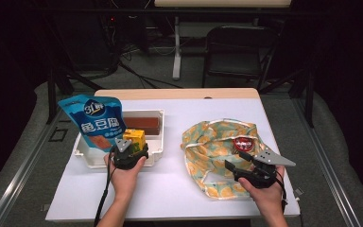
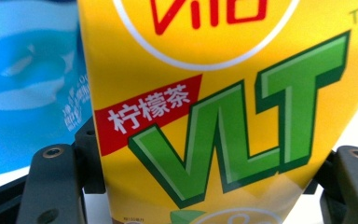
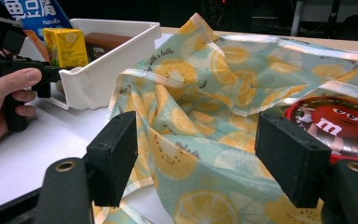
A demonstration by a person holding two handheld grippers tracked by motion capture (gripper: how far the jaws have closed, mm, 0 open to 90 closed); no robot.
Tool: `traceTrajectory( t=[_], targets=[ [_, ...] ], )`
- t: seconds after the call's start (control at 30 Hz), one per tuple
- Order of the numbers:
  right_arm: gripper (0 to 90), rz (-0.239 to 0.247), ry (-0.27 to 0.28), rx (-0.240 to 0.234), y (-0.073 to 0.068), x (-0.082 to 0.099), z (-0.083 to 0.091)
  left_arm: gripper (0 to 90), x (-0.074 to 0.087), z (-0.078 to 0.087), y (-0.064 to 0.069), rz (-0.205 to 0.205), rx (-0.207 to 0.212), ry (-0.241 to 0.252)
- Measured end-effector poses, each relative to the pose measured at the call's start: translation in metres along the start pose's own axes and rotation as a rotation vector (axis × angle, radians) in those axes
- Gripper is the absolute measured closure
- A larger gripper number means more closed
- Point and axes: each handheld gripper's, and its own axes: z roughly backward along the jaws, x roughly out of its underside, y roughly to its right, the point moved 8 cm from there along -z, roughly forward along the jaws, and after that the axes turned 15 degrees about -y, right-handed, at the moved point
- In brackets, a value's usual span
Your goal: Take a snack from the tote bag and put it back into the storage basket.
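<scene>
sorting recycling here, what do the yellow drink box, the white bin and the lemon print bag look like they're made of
Yellow drink box: looks like coated paperboard, smooth with a slight sheen, with sharp folded edges and printed faces.
White bin: likely rigid moulded plastic, matte, with even thin walls and a rolled rim.
Lemon print bag: seems a soft fabric or coated cloth; it crumples in folds, and its edges shine a little.

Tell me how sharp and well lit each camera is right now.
High view: table brightly lit, room behind dark, everything small but readable. Left gripper view: yellow drink carton so close it is soft and cropped, blue snack bag behind blurred. Right gripper view: lemon-print bag fairly sharp, slight sheen on its folds, own jaws soft.
</scene>
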Motion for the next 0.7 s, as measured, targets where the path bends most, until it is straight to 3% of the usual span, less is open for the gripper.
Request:
traceTrajectory(
  t=[0.5, 0.7],
  targets=[
    [30.3, 0.011, -0.011, 0.016, 0.001, 0.003, -0.003, 26.3, 0.009, 0.005, 0.006, -0.053, -0.016, -0.039],
    [30.4, 0.026, -0.021, 0.022, -0.001, 0.004, -0.005, 26.5, 0.012, 0.008, 0.003, -0.02, -0.005, -0.027]
  ],
)
